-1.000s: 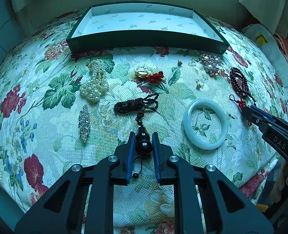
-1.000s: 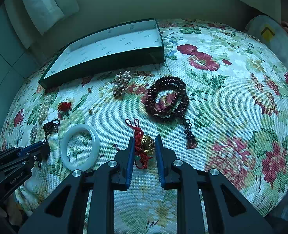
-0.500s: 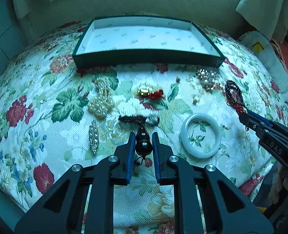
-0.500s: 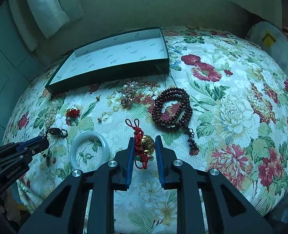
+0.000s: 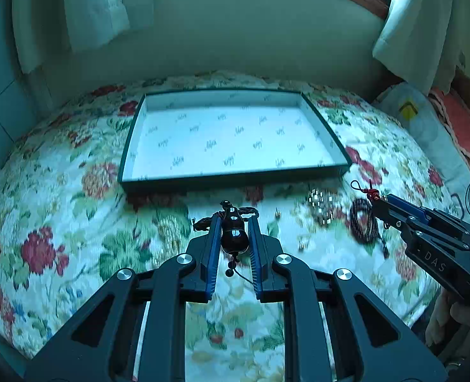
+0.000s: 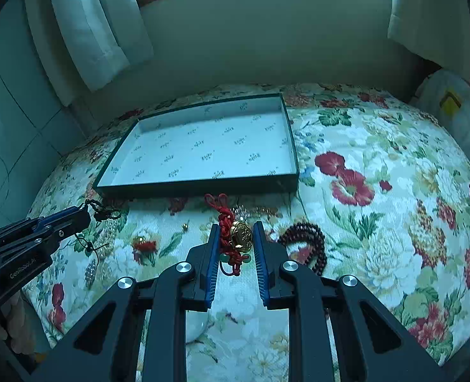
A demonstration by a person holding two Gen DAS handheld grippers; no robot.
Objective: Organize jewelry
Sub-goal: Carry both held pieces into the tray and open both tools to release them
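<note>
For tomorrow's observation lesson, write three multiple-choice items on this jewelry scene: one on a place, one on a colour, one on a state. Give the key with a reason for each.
1. Where does the green tray lie from the left gripper?
A. Ahead of it, on the floral cloth
B. Behind it
C. Beneath it

2. What colour is the knotted cord on the gold charm that the right gripper holds?
A. White
B. Red
C. Blue

3. What is the tray's state?
A. Lidded
B. Full of beads
C. Open, nothing in it

Key:
1 A, the tray sits beyond the fingertips.
2 B, red knots rise above the charm.
3 C, only its printed white lining shows.
</note>
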